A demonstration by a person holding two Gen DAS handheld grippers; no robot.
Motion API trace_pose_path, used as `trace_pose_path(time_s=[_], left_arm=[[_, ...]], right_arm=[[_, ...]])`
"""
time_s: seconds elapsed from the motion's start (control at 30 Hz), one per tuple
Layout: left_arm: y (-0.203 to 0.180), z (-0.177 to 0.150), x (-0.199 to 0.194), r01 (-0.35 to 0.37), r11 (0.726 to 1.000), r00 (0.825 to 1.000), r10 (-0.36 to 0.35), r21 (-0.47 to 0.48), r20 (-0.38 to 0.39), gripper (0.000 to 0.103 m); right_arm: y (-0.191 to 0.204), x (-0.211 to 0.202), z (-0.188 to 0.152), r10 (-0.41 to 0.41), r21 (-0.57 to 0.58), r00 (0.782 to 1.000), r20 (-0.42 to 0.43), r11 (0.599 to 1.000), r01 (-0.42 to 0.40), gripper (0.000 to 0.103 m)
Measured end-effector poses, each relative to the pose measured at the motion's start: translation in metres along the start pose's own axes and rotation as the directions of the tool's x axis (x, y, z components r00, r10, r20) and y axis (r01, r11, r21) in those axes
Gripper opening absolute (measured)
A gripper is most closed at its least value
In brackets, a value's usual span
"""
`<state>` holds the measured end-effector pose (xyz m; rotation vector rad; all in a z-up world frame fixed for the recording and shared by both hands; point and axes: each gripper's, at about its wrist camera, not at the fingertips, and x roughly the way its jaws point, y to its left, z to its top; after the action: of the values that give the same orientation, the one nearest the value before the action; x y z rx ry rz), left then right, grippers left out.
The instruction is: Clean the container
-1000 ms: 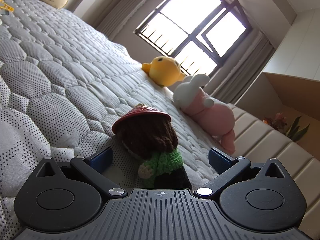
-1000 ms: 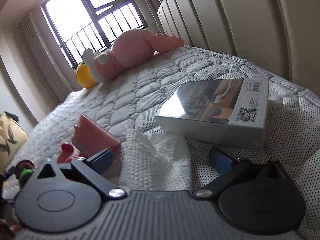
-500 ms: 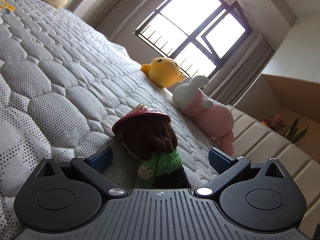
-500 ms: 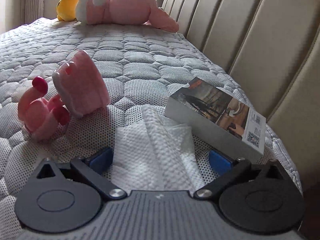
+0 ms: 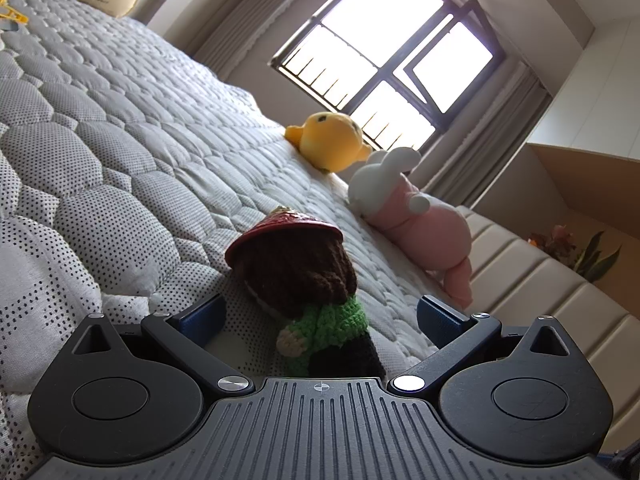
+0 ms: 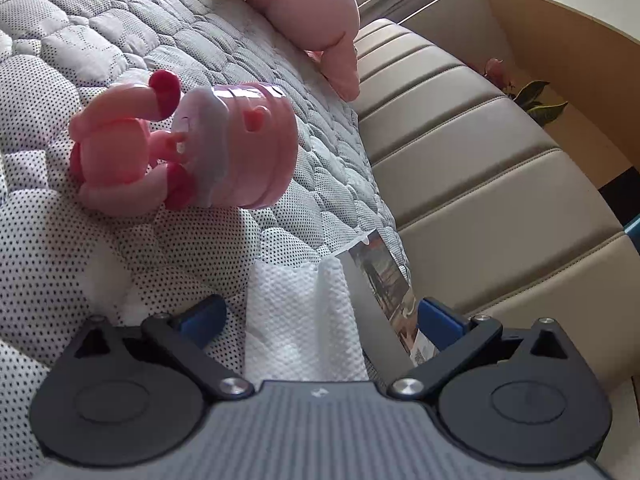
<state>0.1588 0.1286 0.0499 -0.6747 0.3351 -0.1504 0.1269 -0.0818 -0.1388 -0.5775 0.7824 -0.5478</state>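
Quilted mattress (image 6: pixel 100 32) fills both views; padded headboard (image 6: pixel 480 184) runs along the right finger side of the right wrist view. Pink rabbit plush (image 5: pixel 416 224) and yellow plush (image 5: pixel 328 142) lie far ahead of the left gripper (image 5: pixel 320 316), well apart from it. Left view matches the views from a second ago: crocheted doll (image 5: pixel 304 280) sits between the spread fingers, nearer the middle, not pinched; jaws stand wide apart and hold nothing. Right view has swung: a second ago it faced the window and box lid, now it faces along the headboard. Right gripper (image 6: pixel 320 316) is also spread and empty. Flat printed box (image 6: pixel 380 292) now lies just inside its right finger; white paper towel (image 6: pixel 304 320) lies between the fingers, touching the box edge. Pink toy container (image 6: pixel 240 144), ribbed, on its side, attached to a pink figure, lies ahead of and beyond the left finger, well clear. Judgement: the swing lines the right fingers over the towel, consistent with picking up a wipe; whether the container has been wiped cannot be told.
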Motion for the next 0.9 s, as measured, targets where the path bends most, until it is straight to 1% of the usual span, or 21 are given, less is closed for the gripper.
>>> trace_pose_path(time_s=[0.07, 0.17, 0.2, 0.23, 0.27, 0.3, 0.33, 0.37, 0.47, 0.53, 0.6, 0.9], left_arm=[[0.0, 0.0, 0.0, 0.001, 1.0, 1.0, -0.001, -0.001, 0.001, 0.103], [0.001, 0.0, 0.0, 0.005, 1.0, 1.0, -0.005, -0.003, 0.003, 0.103], [0.001, 0.0, 0.0, 0.006, 1.0, 1.0, -0.006, -0.004, 0.004, 0.103], [0.001, 0.0, 0.0, 0.007, 1.0, 1.0, -0.007, -0.005, 0.004, 0.103], [0.001, 0.0, 0.0, 0.008, 1.0, 1.0, -0.008, -0.005, 0.005, 0.103], [0.001, 0.0, -0.001, 0.009, 1.0, 1.0, -0.009, -0.006, 0.006, 0.103], [0.001, 0.0, 0.0, 0.009, 1.0, 1.0, -0.009, -0.006, 0.007, 0.103], [0.001, 0.0, 0.0, 0.01, 1.0, 1.0, -0.01, -0.007, 0.007, 0.103], [0.003, 0.0, -0.002, 0.016, 1.0, 1.0, -0.016, -0.012, 0.012, 0.103], [0.006, 0.001, -0.002, 0.018, 1.0, 1.0, -0.017, -0.013, 0.012, 0.103], [0.008, 0.002, -0.002, 0.022, 1.0, 1.0, -0.022, -0.016, 0.014, 0.103], [0.014, 0.0, -0.007, 0.044, 0.999, 0.999, -0.044, -0.03, 0.028, 0.103]], right_arm=[[-0.01, 0.006, -0.001, 0.053, 0.054, 0.999, -0.012, 0.997, -0.052, 0.103], [-0.026, 0.014, -0.003, 0.133, 0.136, 0.991, -0.024, 0.982, -0.128, 0.103], [-0.043, 0.026, -0.01, 0.234, 0.233, 0.972, -0.032, 0.947, -0.221, 0.103], [-0.061, 0.038, -0.017, 0.334, 0.33, 0.942, -0.029, 0.893, -0.307, 0.103], [-0.078, 0.05, -0.024, 0.43, 0.423, 0.903, -0.015, 0.821, -0.384, 0.103], [-0.092, 0.064, -0.036, 0.51, 0.503, 0.86, 0.031, 0.735, -0.455, 0.103], [-0.106, 0.077, -0.048, 0.581, 0.573, 0.81, 0.086, 0.636, -0.517, 0.103], [-0.113, 0.077, -0.057, 0.586, 0.586, 0.796, 0.152, 0.595, -0.55, 0.103], [-0.113, 0.074, -0.062, 0.608, 0.528, 0.774, 0.176, 0.606, -0.595, 0.103], [-0.103, 0.068, -0.064, 0.571, 0.485, 0.799, 0.19, 0.652, -0.582, 0.103], [-0.093, 0.066, -0.061, 0.538, 0.478, 0.822, 0.188, 0.681, -0.555, 0.103], [-0.098, 0.072, -0.056, 0.515, 0.44, 0.818, 0.257, 0.692, -0.573, 0.103]])
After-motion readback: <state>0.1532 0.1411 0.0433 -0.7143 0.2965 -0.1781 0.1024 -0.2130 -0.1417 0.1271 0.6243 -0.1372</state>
